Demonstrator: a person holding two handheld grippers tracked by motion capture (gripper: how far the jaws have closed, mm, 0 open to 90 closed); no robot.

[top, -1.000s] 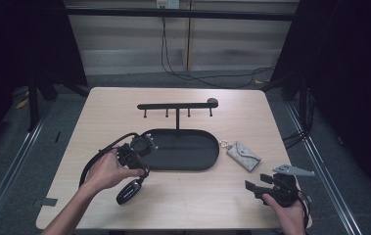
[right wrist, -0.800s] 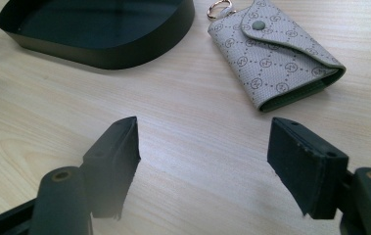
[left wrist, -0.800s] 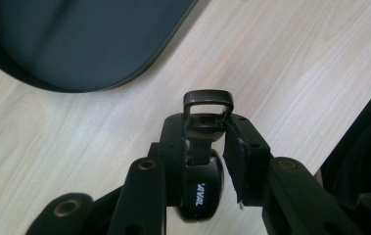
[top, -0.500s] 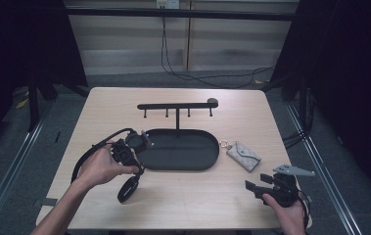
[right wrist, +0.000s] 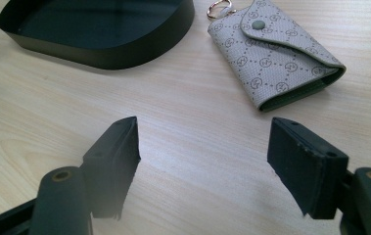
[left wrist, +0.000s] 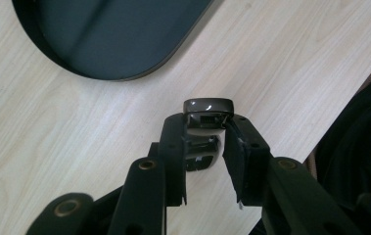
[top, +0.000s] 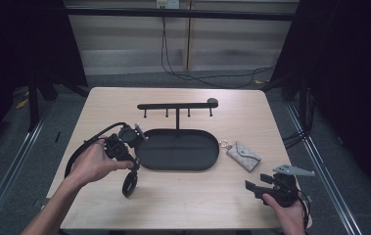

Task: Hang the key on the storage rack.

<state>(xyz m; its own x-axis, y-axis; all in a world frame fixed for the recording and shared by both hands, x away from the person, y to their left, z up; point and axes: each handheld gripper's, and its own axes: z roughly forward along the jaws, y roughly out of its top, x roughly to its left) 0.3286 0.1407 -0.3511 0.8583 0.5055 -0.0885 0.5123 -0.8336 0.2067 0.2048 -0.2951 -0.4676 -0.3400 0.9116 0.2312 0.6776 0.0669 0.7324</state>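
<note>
Black key fob is what our left tongs grasp above the tabletop; our right tongs gape wide near the pouch.

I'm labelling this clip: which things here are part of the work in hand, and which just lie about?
In the work:
left gripper
small dark object between its fingers
black oval tray beside it

Lying about:
grey patterned key pouch
black hook rack
right gripper, open
</note>
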